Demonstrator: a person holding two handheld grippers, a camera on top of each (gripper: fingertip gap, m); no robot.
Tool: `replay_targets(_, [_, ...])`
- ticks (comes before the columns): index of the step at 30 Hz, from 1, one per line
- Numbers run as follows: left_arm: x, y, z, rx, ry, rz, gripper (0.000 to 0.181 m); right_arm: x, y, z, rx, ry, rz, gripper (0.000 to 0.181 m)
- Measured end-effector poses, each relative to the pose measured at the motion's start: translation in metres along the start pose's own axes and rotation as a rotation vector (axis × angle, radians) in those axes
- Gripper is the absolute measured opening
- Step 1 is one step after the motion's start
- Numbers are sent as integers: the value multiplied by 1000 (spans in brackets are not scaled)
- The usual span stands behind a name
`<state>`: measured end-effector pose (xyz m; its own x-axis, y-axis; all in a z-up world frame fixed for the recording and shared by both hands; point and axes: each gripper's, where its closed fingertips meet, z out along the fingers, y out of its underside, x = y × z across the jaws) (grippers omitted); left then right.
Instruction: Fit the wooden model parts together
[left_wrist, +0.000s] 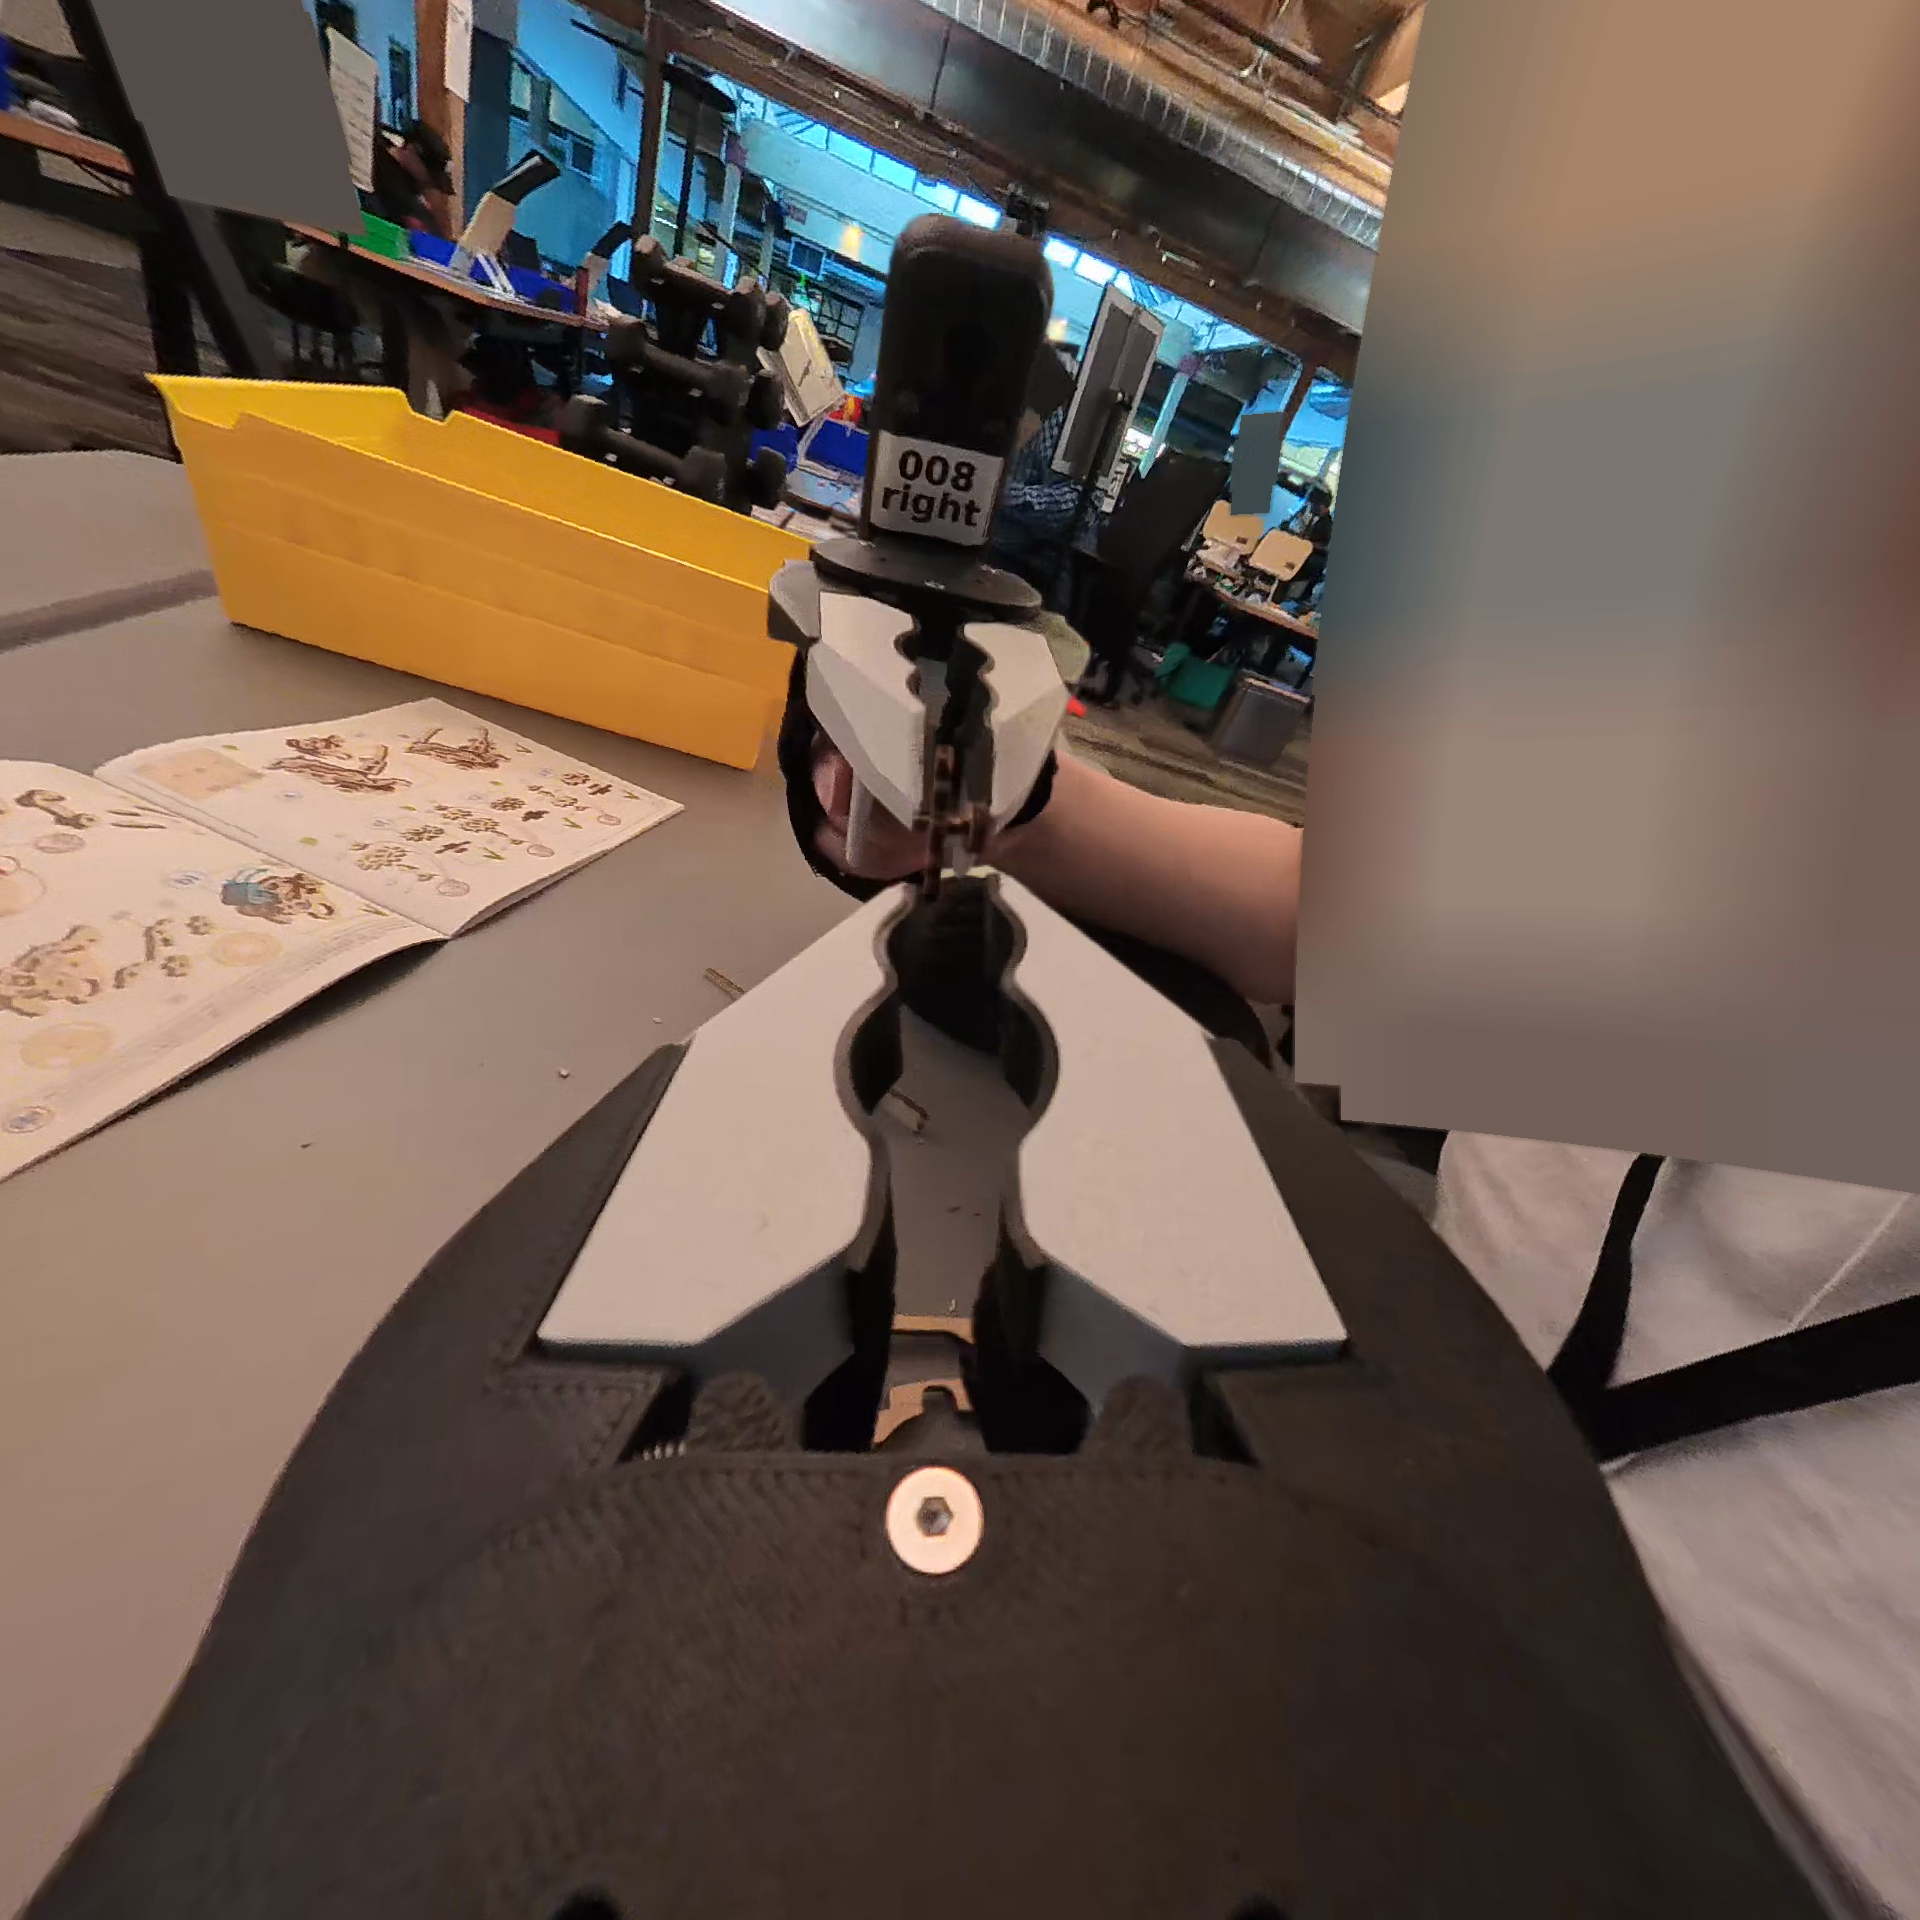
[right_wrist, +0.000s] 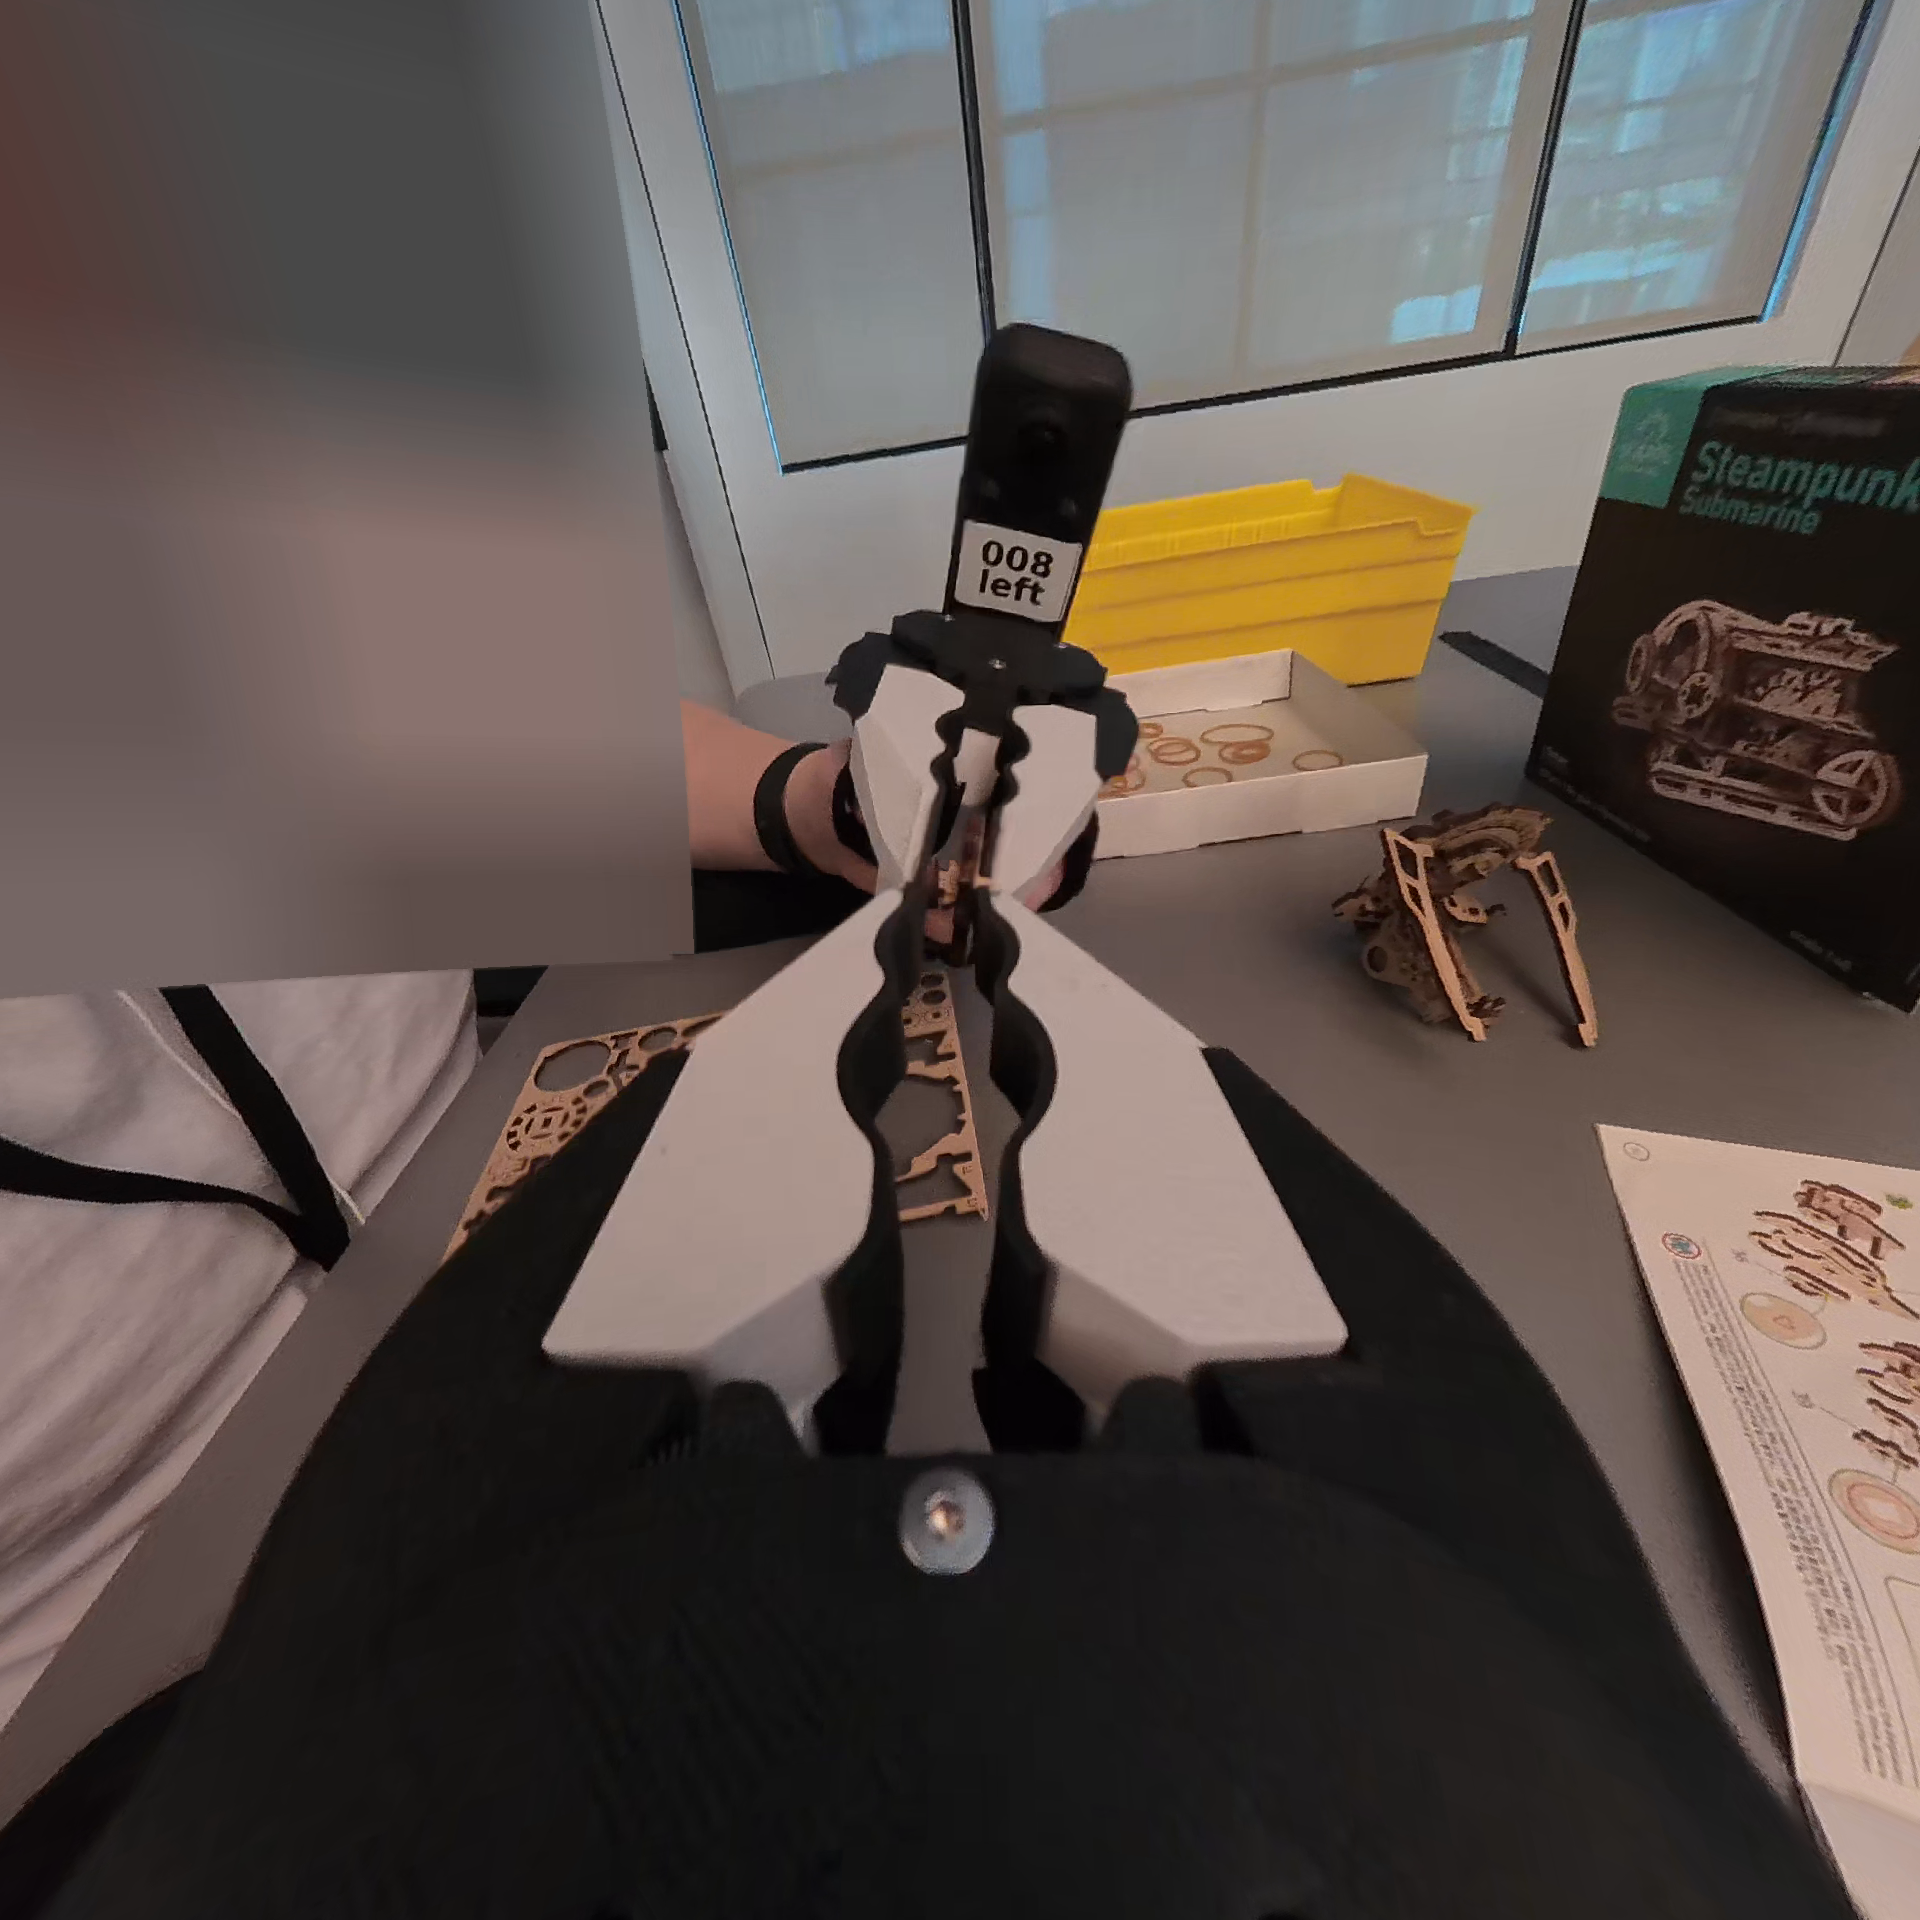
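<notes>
My two grippers face each other tip to tip above the grey table (left_wrist: 312, 1351). In the left wrist view, my left gripper (left_wrist: 935, 896) has its tips closed together at the lower end of a thin brown wooden lattice strip (left_wrist: 948, 790). My right gripper (left_wrist: 951, 831), held upright in a gloved hand, is shut on that strip. In the right wrist view, my right gripper (right_wrist: 945, 920) meets my left gripper (right_wrist: 954, 891), which pinches a small wooden part (right_wrist: 948, 875). How the parts join is hidden between the fingers.
A yellow bin (left_wrist: 468, 561) stands behind an open instruction booklet (left_wrist: 260, 894). A cut-out wooden sheet (right_wrist: 582, 1081) lies under my right gripper. A half-built wooden model (right_wrist: 1455, 914), a dark kit box (right_wrist: 1745, 665) and a white tray (right_wrist: 1340, 800) of rubber bands sit to the right. Left and right tips are no more than a few centimetres apart.
</notes>
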<state>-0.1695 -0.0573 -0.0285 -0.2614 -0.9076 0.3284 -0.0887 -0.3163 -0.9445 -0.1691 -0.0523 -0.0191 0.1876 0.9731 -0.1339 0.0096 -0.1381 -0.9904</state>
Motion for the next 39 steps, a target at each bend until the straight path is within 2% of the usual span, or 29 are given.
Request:
replay_targets(2, [-2, 2, 1, -14, -29, 34, 9, 0, 0, 0, 7, -9, 17, 7])
replay_targets(4, [-2, 2, 3, -8, -40, 47, 0, -2, 2, 3, 2, -24, 22, 7])
replay_targets(7, [-7, 7, 2, -57, -89, 100, 0, 1, 9, 3, -32, -5, -2, 9])
replay_targets(10, [-11, 10, 0, -131, -178, 285, 0, 0, 12, 6, -85, 40, -139, 21])
replay_targets(14, [-6, 17, 2, -216, -218, 524, 1, -1, 19, 9, -219, 160, -417, 25])
replay_targets(20, [-12, 31, 3, -330, -279, 689, 1, -4, 31, 10, -406, 232, -610, 11])
replay_targets(26, [-16, 39, 4, -385, -285, 681, 1, 4, 45, 11, -538, 285, -705, 12])
replay_targets(32, [-23, 45, 2, -437, -325, 699, 0, 10, 51, 13, -532, 284, -629, 11])
replay_targets(37, [-21, 42, 1, -428, -332, 653, 0, 10, 47, 14, -473, 268, -556, 11])
replay_targets(39, [-23, 46, 2, -456, -346, 685, 0, 10, 53, 13, -498, 254, -533, 11])
